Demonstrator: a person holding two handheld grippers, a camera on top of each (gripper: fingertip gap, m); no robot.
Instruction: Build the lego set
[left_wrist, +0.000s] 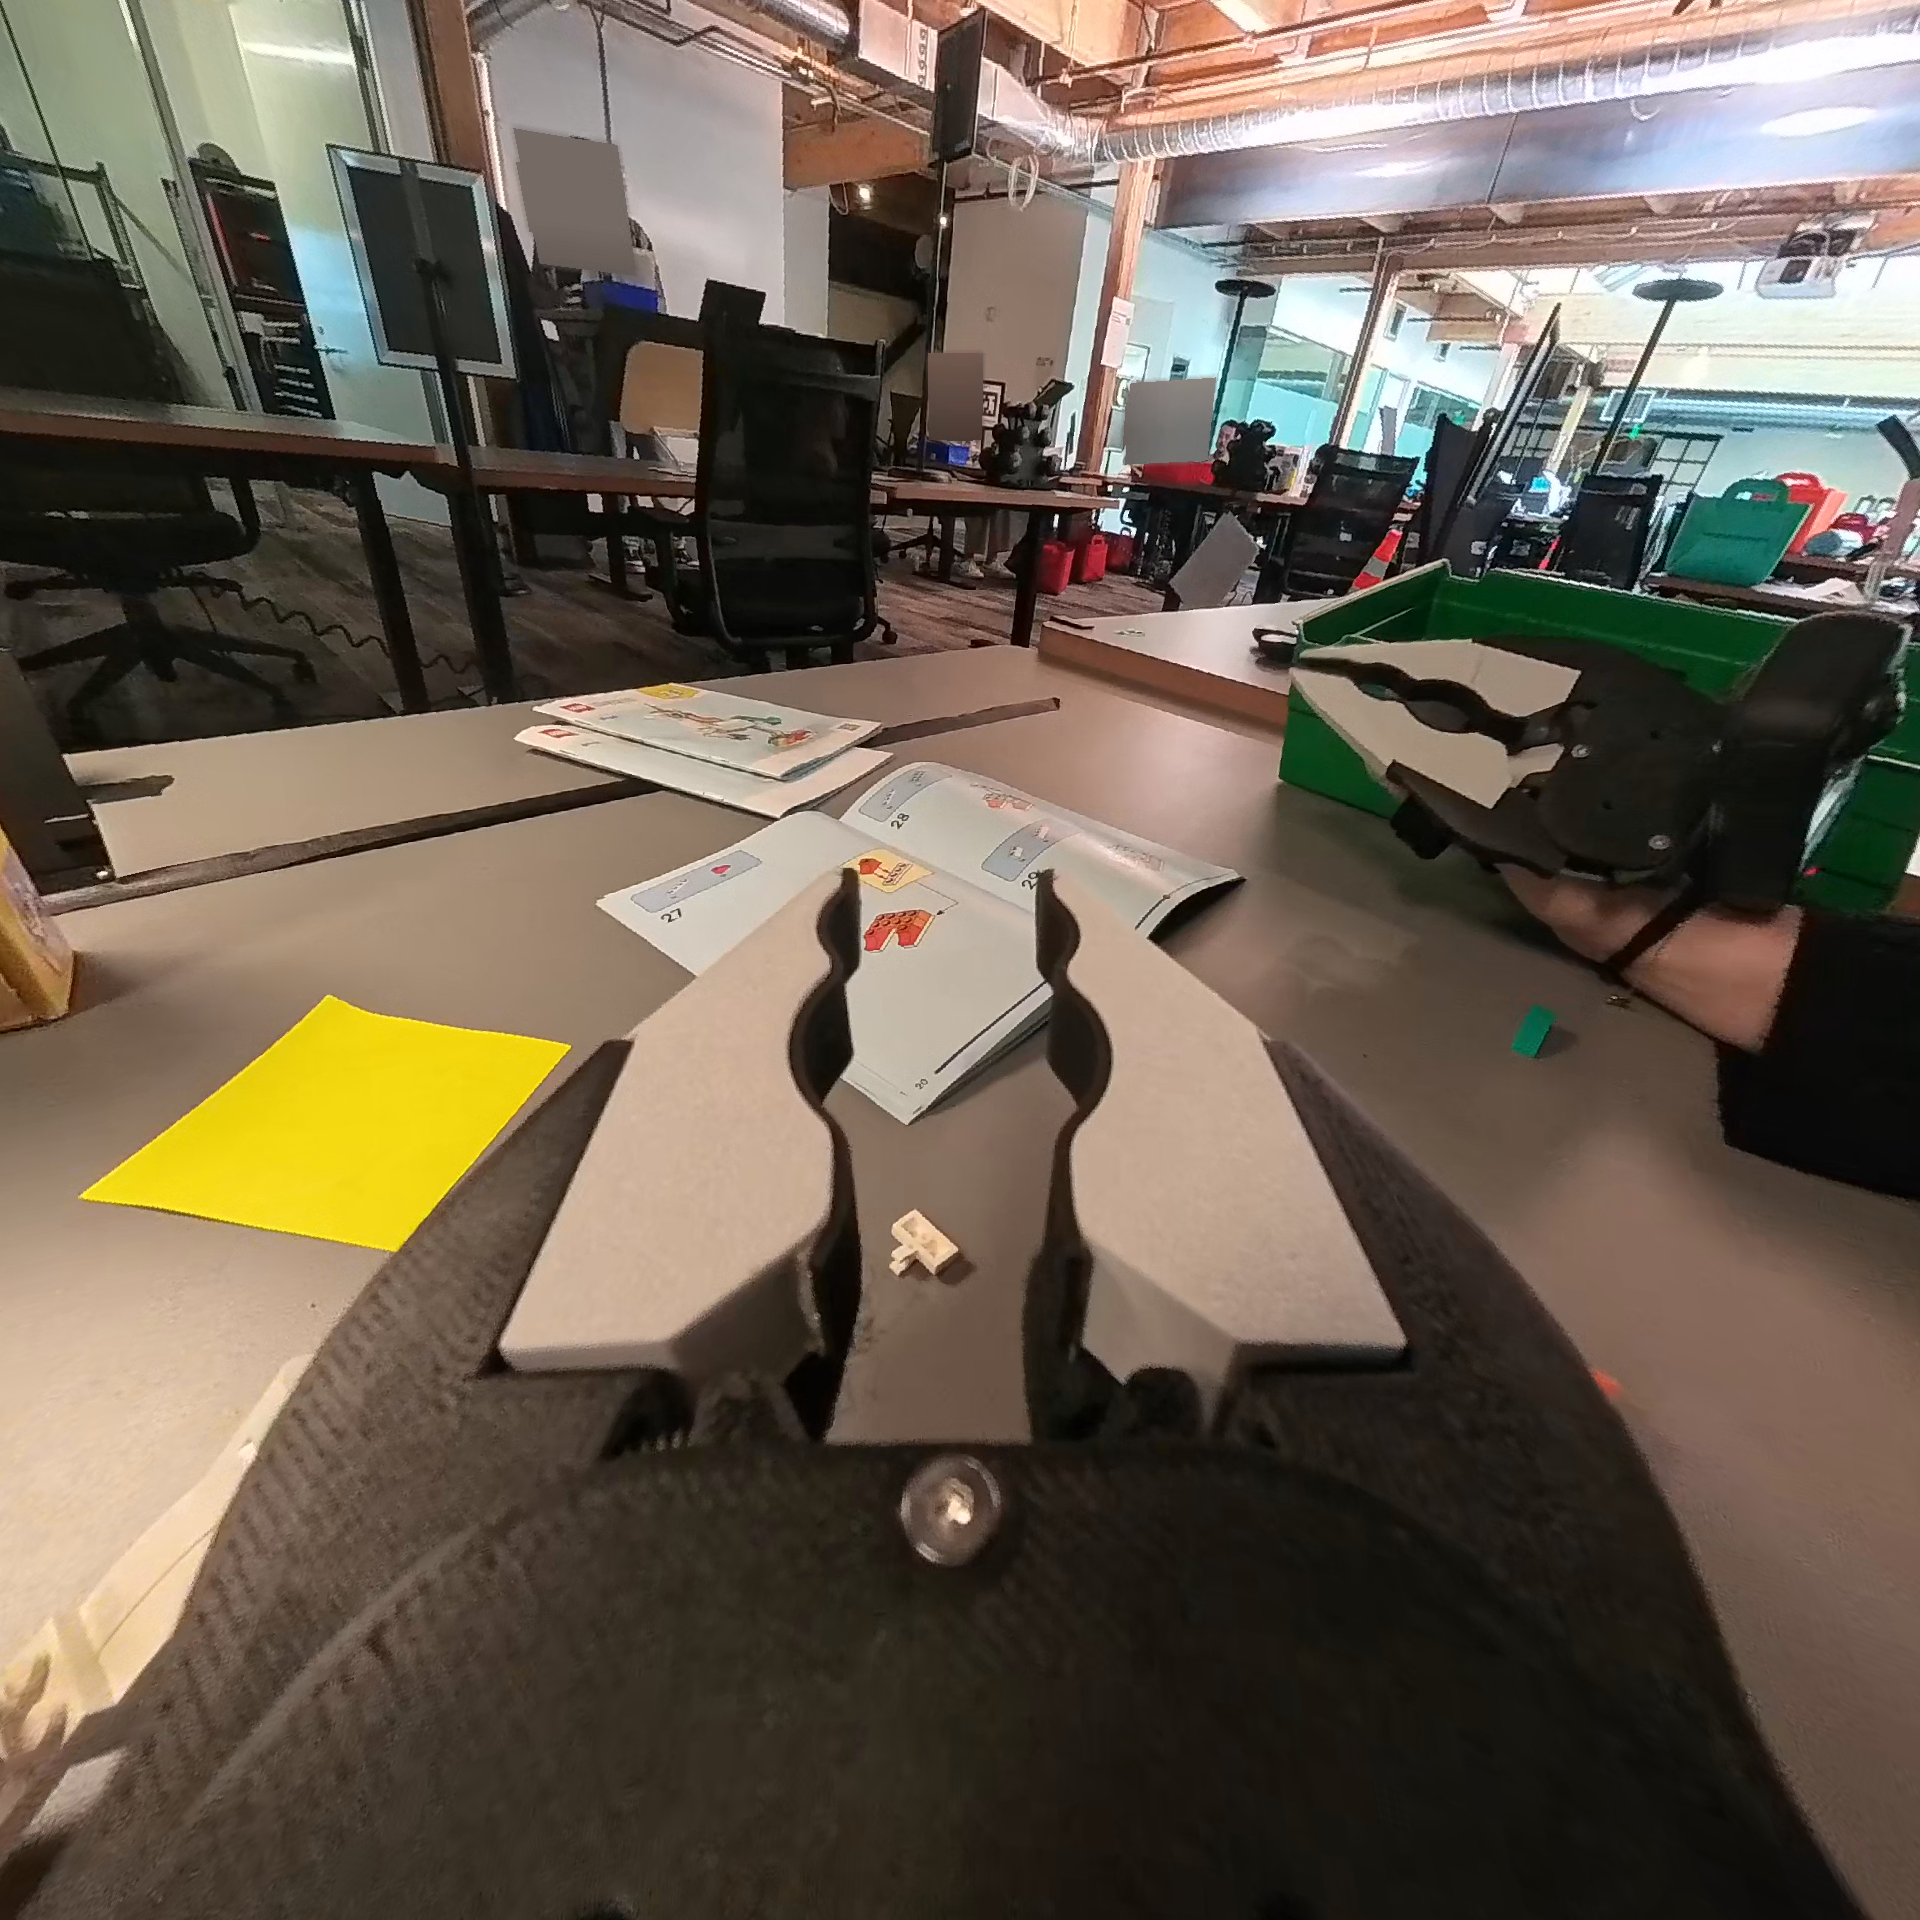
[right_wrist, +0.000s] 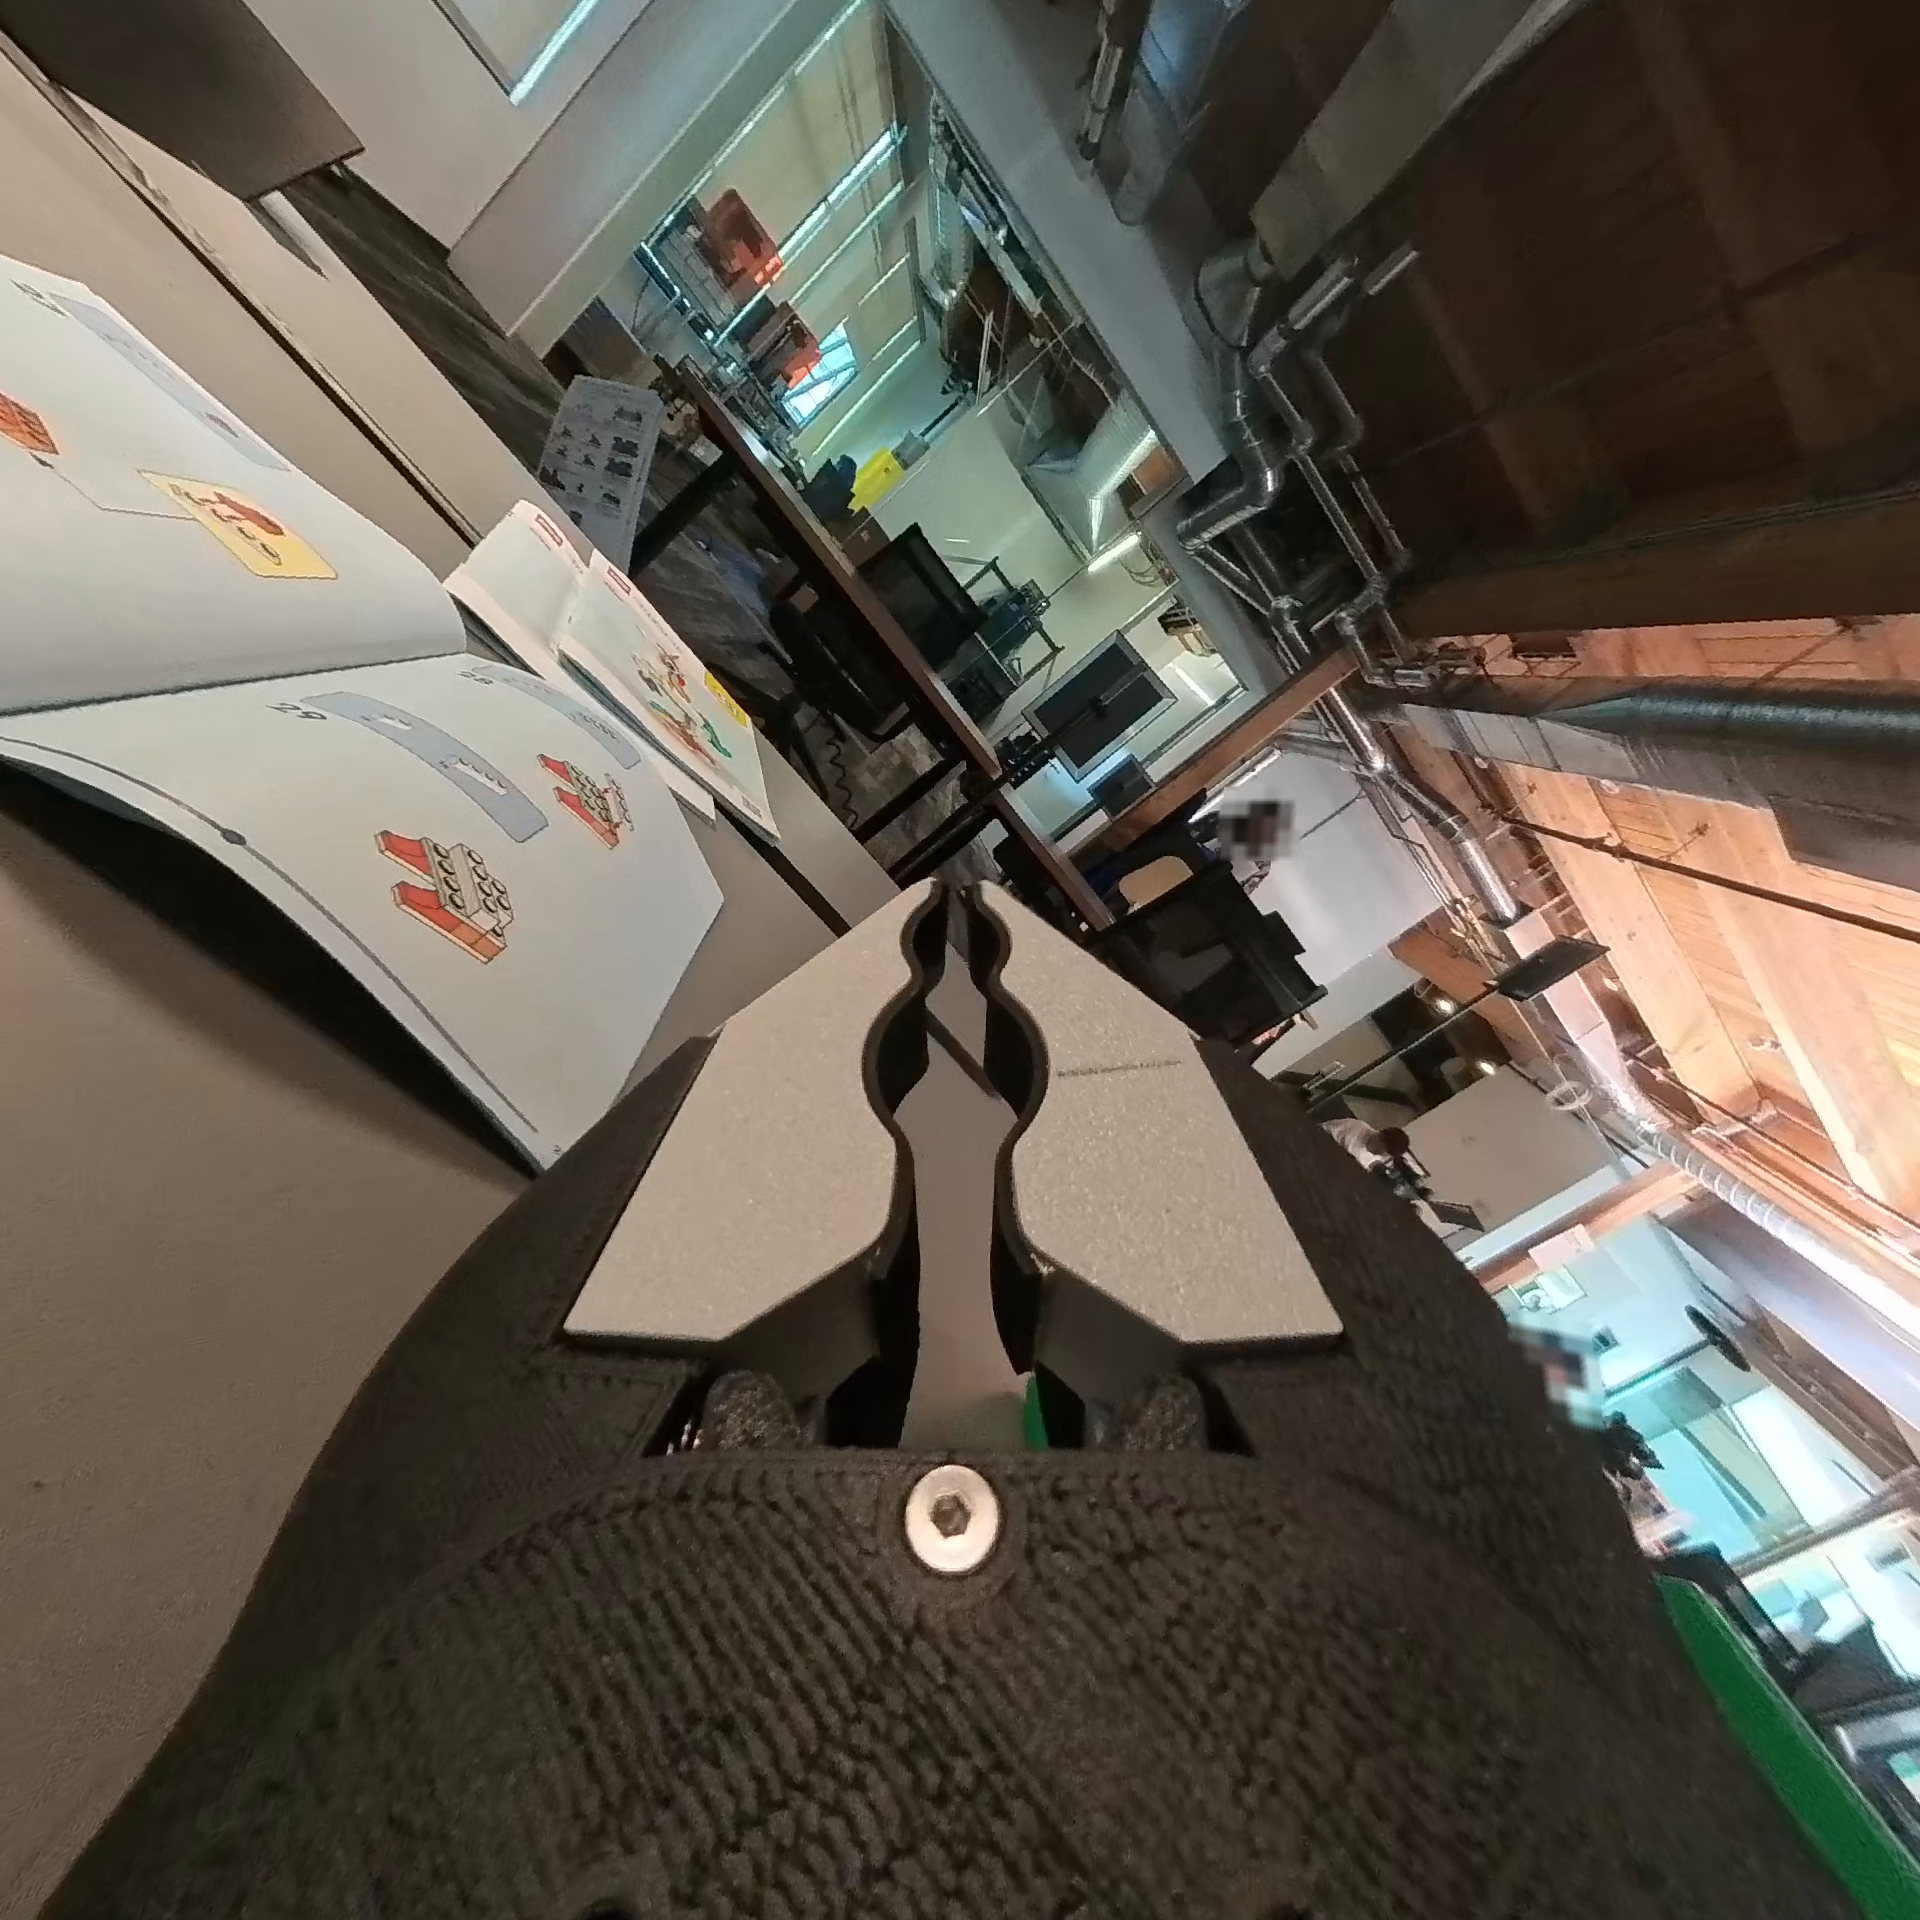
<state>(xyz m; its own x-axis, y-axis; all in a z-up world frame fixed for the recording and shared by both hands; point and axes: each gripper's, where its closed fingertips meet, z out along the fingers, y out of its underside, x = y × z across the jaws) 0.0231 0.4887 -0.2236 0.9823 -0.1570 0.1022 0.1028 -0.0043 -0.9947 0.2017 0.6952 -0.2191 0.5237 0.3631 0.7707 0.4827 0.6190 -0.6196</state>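
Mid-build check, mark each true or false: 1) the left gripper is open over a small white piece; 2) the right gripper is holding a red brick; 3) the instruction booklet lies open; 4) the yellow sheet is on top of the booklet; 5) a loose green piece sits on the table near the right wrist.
1) True. The left gripper is open, and the small white piece lies on the table between its fingers.
2) False. The right gripper is nearly shut with nothing visible at its tips.
3) True. The open instruction booklet lies flat.
4) False. The yellow sheet lies on the table, left of the booklet.
5) True. The green piece sits there.
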